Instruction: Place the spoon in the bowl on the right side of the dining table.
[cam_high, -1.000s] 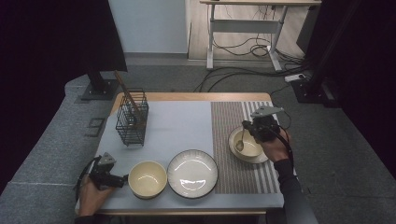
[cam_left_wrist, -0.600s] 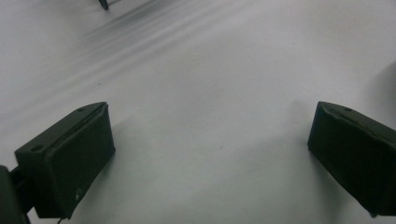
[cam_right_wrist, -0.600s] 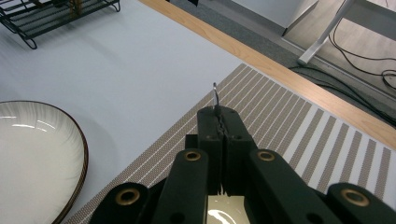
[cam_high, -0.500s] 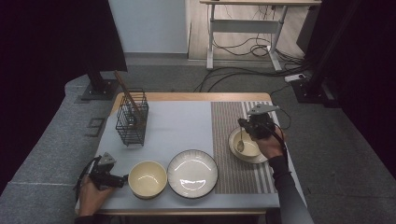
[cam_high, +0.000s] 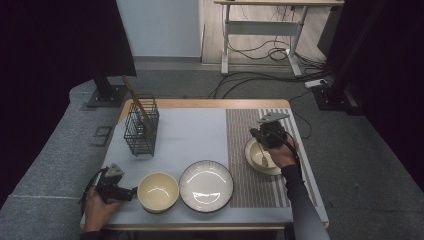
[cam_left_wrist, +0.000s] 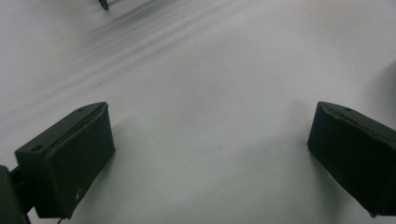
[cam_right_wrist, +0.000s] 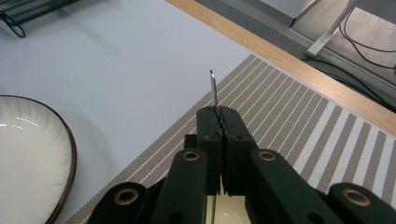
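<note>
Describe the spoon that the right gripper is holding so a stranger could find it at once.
Start at the striped mat on the table's right side, where a small cream bowl sits. The right gripper hangs over that bowl, shut on a thin metal spoon whose scoop dips into it. The other utensils are wooden and stand in the black wire rack at far left.

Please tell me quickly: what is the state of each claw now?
Left claw: open, holding nothing, above the white table.
Right claw: closed on a spoon handle, over the small bowl.
</note>
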